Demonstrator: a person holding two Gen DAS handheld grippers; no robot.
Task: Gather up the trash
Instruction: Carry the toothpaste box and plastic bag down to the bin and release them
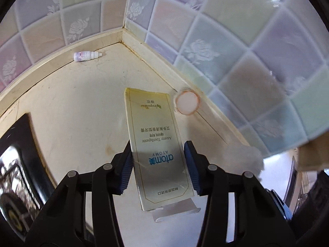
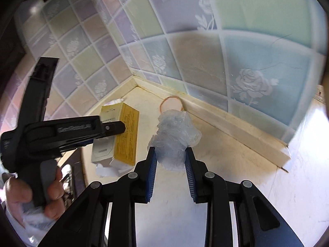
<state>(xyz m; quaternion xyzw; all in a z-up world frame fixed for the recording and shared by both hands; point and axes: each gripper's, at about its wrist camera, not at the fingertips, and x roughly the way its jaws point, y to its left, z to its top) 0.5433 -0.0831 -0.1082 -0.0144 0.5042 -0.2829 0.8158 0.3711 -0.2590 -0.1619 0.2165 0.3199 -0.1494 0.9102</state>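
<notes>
Pastel rose-pattern tile walls [image 1: 205, 49] meet at corner above cream counter [image 1: 82, 107]. Left gripper [image 1: 158, 154] clamped on toothpaste box [image 1: 156, 144], lifted off counter. Right gripper [image 2: 171, 156] clamped on crumpled clear plastic wrap [image 2: 174, 138]. Round pink-rimmed lid [image 1: 187, 102] and small dropper bottle [image 1: 86, 56] lie near wall, uncollected. Risk: smooth carton held near one end, could pivot or slip from pads; thin wrap could tear loose. Box reads "atomy", "Atomy Toothpaste", "propolis".
</notes>
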